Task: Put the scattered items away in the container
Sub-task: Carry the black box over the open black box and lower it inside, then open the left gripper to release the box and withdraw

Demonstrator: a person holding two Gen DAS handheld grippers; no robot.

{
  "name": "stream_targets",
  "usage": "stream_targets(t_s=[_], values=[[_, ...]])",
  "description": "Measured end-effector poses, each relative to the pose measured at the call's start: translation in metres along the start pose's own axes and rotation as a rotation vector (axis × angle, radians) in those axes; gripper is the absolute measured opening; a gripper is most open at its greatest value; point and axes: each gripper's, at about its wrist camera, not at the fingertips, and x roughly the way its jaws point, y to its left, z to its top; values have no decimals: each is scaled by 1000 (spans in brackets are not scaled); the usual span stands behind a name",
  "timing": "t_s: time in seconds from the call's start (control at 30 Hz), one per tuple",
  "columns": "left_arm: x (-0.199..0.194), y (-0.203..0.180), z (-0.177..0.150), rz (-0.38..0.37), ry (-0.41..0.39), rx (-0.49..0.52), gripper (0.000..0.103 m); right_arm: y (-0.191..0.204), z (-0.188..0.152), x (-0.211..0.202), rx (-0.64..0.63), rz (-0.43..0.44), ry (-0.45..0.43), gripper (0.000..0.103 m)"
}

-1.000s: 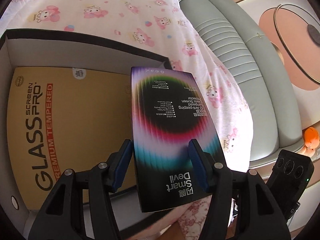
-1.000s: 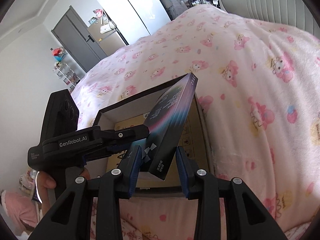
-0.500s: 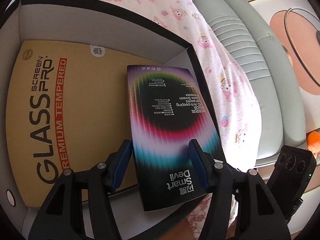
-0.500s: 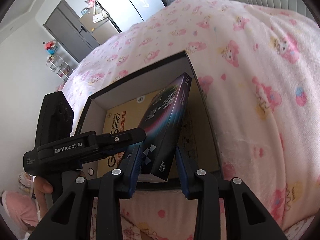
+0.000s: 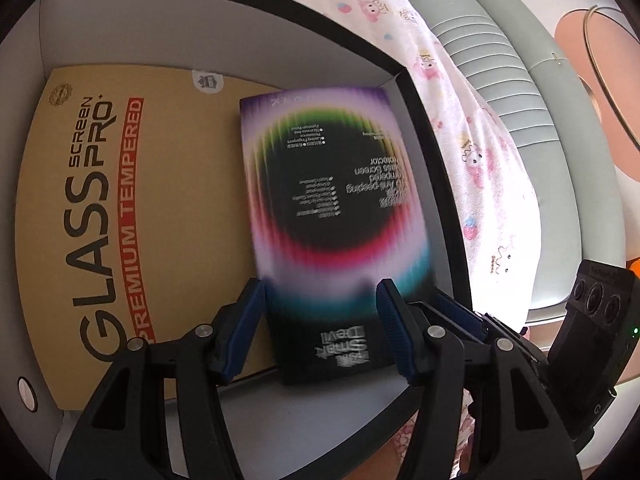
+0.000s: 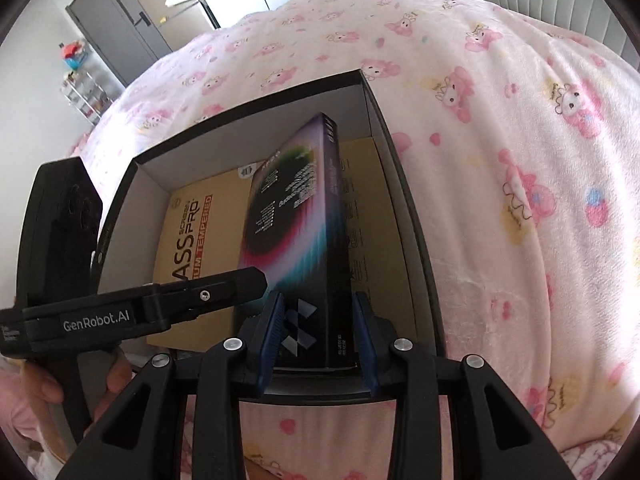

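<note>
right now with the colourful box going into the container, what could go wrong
1. The colourful box stands on its edge, tilted, with the right gripper shut on its near end. Released like this, it would probably topple onto the brown GLASS box rather than lie flat.
2. It sits close to the container right wall, so it could scrape or wedge there.
3. The left gripper straddles the box; lowering further could pinch it against the container's near wall.

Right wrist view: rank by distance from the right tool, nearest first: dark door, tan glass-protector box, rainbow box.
1. Rainbow box: clamped between the right tool's pads, standing on edge.
2. Tan glass-protector box: flat in the container, just beyond and left.
3. Dark door: across the room, upper left.
</note>
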Motion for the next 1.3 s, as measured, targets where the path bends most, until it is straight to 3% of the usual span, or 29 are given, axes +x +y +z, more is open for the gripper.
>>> stream_targets(t_s=[0.07, 0.17, 0.27, 0.4, 0.47, 0.57, 0.77, 0.87, 0.97, 1.03, 1.13, 1.27, 1.3], values=[[-5, 3, -2, 11, -9, -3, 58, -1, 0, -2, 8, 5, -2, 31], [-16, 4, -7, 48, -42, 9, 47, -1, 2, -16, 8, -16, -43, 31], [-31, 5, -7, 105, -75, -2, 42, -3, 6, -30, -14, -35, -101, 31], [-38, -7, 7, 324, -95, 67, 48, -11, 13, -43, -40, -91, -142, 31], [-23, -8, 14, 294, 0, 86, 67, -19, 15, -49, -28, -96, -160, 31], [0, -10, 17, 280, 110, 89, 67, -32, 19, -53, -3, -81, -168, 31], [19, -27, 14, 252, 204, 161, 62, -48, 21, -40, 24, -72, -141, 31], [17, -26, 14, 265, 212, 165, 62, -51, 22, -32, 20, -67, -128, 31], [-5, -10, 18, 182, 176, 113, 62, -49, 21, -33, 4, -71, -134, 31], [-22, 0, 23, 166, 132, 75, 61, -45, 23, -41, -20, -77, -163, 31], [-40, 15, 28, 184, 71, 44, 48, -32, 27, -48, -64, -28, -172, 31], [-41, 30, 25, 156, 96, -6, 28, -8, 30, -35, -114, 21, -119, 31], [-41, 29, 25, 162, 100, 3, 28, -4, 30, -29, -121, 19, -96, 31]])
